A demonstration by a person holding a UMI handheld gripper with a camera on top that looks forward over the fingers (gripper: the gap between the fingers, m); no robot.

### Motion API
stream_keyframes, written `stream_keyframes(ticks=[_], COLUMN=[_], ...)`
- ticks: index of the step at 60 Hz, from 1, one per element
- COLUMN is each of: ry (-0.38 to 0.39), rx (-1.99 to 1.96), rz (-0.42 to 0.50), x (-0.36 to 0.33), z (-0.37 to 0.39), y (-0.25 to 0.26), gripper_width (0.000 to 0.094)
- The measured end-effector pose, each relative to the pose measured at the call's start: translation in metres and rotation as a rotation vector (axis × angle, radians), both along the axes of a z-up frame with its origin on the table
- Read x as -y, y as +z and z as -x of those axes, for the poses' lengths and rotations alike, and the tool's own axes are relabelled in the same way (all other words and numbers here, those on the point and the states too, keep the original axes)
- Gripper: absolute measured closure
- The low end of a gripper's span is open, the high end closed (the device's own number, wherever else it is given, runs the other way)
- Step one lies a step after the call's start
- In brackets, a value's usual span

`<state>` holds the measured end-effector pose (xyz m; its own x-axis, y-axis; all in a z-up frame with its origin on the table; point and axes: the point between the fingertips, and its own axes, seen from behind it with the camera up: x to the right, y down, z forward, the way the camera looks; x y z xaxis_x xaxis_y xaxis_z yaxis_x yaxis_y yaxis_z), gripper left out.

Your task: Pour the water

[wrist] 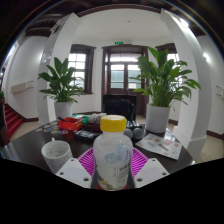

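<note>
A clear plastic bottle (112, 155) with a yellow cap (113, 124) stands upright between my fingers, held above the dark table. My gripper (112, 166) is shut on the bottle, and the magenta pads (88, 161) press its sides. A white cup (56, 153) sits on the table to the left of the bottle, just beyond the left finger.
The dark table (30, 150) carries red items (70, 124) at the back left, small clutter in the middle, and papers (163, 146) on the right. Two potted plants (160, 85) stand behind, with a white column (197, 70) to the right and doors beyond.
</note>
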<state>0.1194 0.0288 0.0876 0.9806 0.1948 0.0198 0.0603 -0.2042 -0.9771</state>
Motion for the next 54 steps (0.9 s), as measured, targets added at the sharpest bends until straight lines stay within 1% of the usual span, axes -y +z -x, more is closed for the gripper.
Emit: stream_keyframes(ticks=[3, 5, 13, 14, 15, 23, 25, 26, 27, 29, 30, 31, 32, 35, 41, 49, 54], ry=[0.018, 0.016, 0.004, 0.003, 0.001, 0.002, 0.000, -0.004, -0.011, -0.025, -0.030, -0.033, -0.035, -0.050, -0.094, -0.207, -0.242], rx=[-0.009, -0.012, -0.008, -0.010, -0.012, -0.015, -0.016, -0.020, -0.025, -0.039, -0.047, -0.052, -0.060, -0.079, -0.084, -0.034, -0.023], rz=[0.021, -0.002, -0.014, -0.012, -0.011, -0.006, 0.012, 0.028, 0.044, 0.062, 0.063, 0.064, 0.061, 0.060, 0.074, 0.097, 0.087], x=[0.001, 0.004, 0.006, 0.006, 0.006, 0.008, 0.009, 0.009, 0.010, 0.014, 0.015, 0.020, 0.021, 0.030, 0.064, 0.115, 0.141], z=[0.004, 0.003, 0.001, 0.001, 0.001, 0.002, 0.002, 0.001, -0.001, -0.003, -0.003, -0.003, -0.003, -0.006, -0.013, -0.028, -0.026], y=[-0.012, -0.010, -0.011, -0.011, -0.011, -0.011, -0.014, -0.017, -0.020, -0.022, -0.021, -0.019, -0.019, -0.015, -0.011, -0.008, 0.001], gripper_width=[0.0501, 0.0506, 0.0510, 0.0493, 0.0495, 0.0377, 0.0345, 0.0316, 0.0249, 0.0152, 0.0148, 0.0093, 0.0107, 0.0066, 0.0085, 0.0080, 0.0083])
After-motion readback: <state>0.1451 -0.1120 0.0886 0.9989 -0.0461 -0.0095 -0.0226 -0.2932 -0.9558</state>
